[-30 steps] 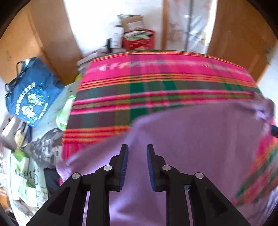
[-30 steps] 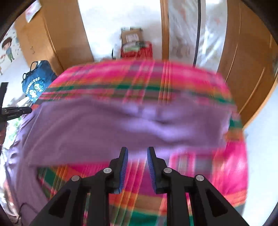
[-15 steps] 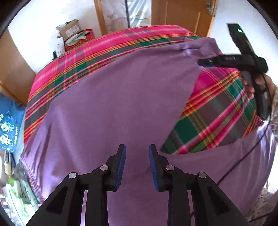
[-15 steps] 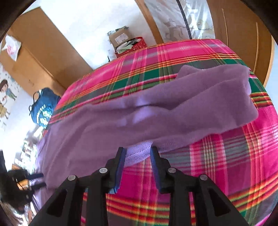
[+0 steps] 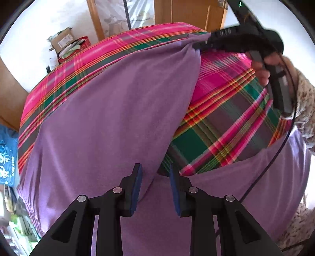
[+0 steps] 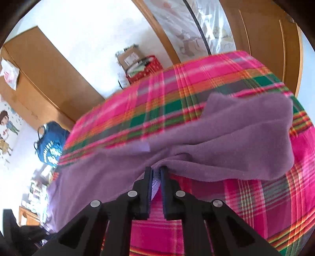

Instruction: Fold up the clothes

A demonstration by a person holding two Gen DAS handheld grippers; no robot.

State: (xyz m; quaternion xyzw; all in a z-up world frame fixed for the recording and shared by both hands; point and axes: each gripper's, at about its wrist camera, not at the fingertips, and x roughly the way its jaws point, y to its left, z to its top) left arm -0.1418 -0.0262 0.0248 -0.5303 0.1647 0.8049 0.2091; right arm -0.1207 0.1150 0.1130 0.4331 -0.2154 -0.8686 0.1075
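Note:
A purple garment (image 5: 110, 118) lies spread over a pink-and-green plaid cover (image 5: 226, 122), one part folded back diagonally. My left gripper (image 5: 155, 169) hovers open just above the lower end of that folded edge, with nothing pinched. In the same view my right gripper (image 5: 195, 46) meets the garment's far corner, held by a person's hand (image 5: 261, 70). In the right wrist view the right gripper (image 6: 156, 170) is closing its jaws, with the pale hem of the purple garment (image 6: 226, 137) pinched between the pads and cloth bunched ahead on the plaid cover (image 6: 177, 94).
A black cable (image 5: 275, 153) trails from the right gripper across the garment. Beyond the far edge stand a red box (image 6: 143, 69) with cardboard, a blue bag (image 6: 51, 143) on the floor, a wooden wardrobe (image 6: 45, 82) and a wooden door (image 5: 187, 13).
The right jaws have come together on the garment's hem, and the cloth now bunches in front of them. The left gripper has swung across the garment to the fold's edge, still open.

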